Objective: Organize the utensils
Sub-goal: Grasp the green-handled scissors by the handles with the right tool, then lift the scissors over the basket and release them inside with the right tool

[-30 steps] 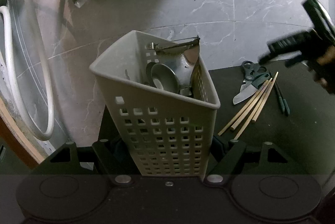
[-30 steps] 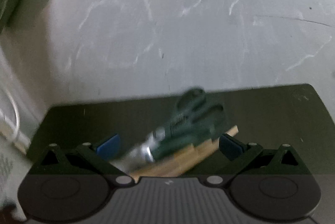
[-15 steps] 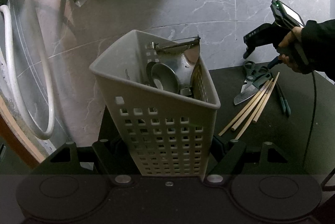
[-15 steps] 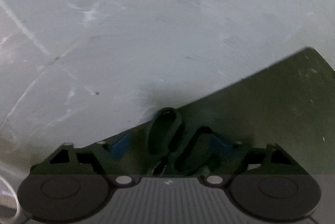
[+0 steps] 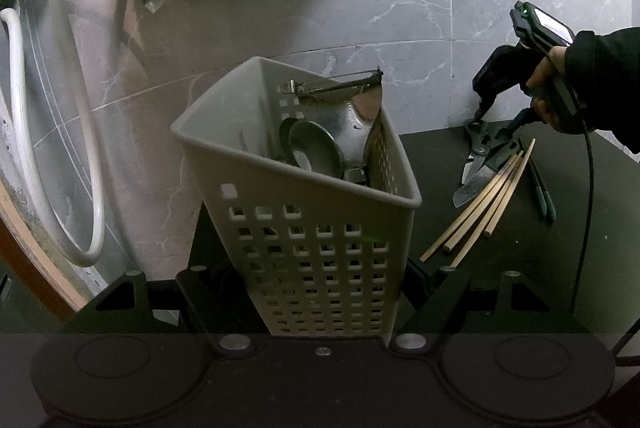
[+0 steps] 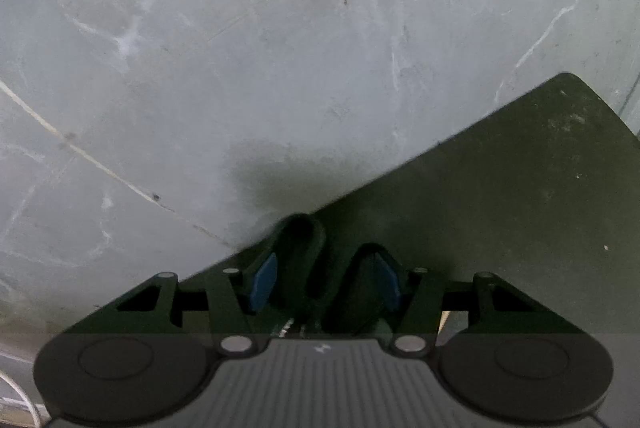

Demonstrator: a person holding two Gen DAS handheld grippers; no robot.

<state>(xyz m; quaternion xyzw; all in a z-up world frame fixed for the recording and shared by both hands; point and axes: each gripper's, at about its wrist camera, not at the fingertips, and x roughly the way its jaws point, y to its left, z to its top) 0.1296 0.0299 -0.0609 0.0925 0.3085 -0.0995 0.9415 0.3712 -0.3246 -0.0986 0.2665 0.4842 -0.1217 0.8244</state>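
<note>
The left claw (image 5: pixel 320 292) grips the basket (image 5: pixel 320 228) tilted to receive utensils, while the right claw (image 6: pixel 324 280) is closing around the scissors (image 6: pixel 312 248) handles at the counter's (image 6: pixel 520 187) far edge.

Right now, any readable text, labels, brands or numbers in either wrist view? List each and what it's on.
None readable.
Right gripper body: a lit screen and a green light, nothing legible on them.
Right wrist view: a small pale mark on the ribbed housing, too small to read.
Basket, scissors, chopsticks: no print visible.
</note>
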